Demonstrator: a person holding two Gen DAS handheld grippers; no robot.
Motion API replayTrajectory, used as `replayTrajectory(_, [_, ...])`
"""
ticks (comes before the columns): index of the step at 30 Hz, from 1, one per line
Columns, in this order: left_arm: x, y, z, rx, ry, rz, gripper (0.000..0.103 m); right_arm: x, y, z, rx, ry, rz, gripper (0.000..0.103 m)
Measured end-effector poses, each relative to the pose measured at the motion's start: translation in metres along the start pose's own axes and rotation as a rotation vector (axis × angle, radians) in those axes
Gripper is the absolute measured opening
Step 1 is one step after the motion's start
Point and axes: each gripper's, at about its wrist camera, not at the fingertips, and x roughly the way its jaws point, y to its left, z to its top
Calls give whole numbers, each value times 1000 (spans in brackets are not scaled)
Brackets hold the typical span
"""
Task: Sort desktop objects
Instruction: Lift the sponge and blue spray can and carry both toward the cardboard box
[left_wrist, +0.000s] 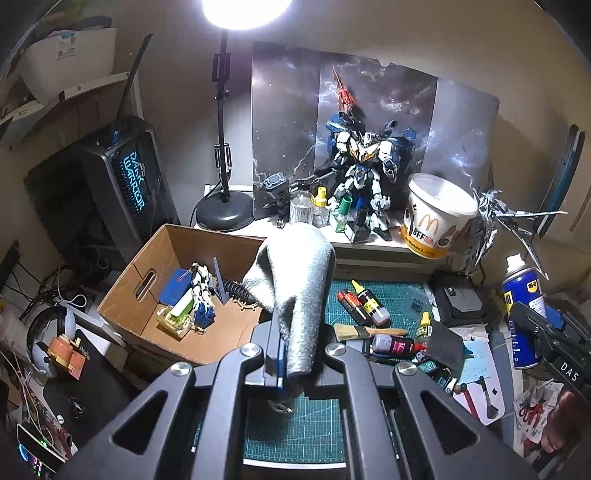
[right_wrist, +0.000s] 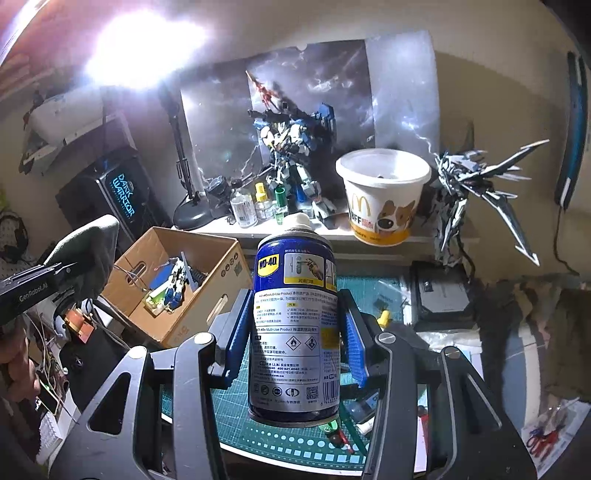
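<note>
Two sets of fingers grip a grey cloth (left_wrist: 295, 280) and spray can (right_wrist: 295, 332) over the green cutting mat (left_wrist: 295, 435).

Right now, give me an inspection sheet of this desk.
Surface: green cutting mat, crowded.
Job's things: grey cloth; WD-40 can; cardboard box part filled.
Clutter: glue bottles, brush, paper bucket, robot model.
Grippers: left gripper shut on the cloth; right gripper shut on the can.
Cables: tangle left of the box.
Surroundings: lamp, PC tower.
</note>
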Motion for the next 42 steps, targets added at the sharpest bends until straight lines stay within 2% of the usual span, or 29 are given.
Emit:
replayTrajectory(10, [26,21,18,5,22,-40,6,18,18,17,0,-3,-34,43])
replayTrajectory(19, [46,49,25,-2,55,-44,6,36,43,27,6,0,-43,43])
replayTrajectory(42, [77,115,29,-78,106,5,6,94,108,44,-81,59,34,43])
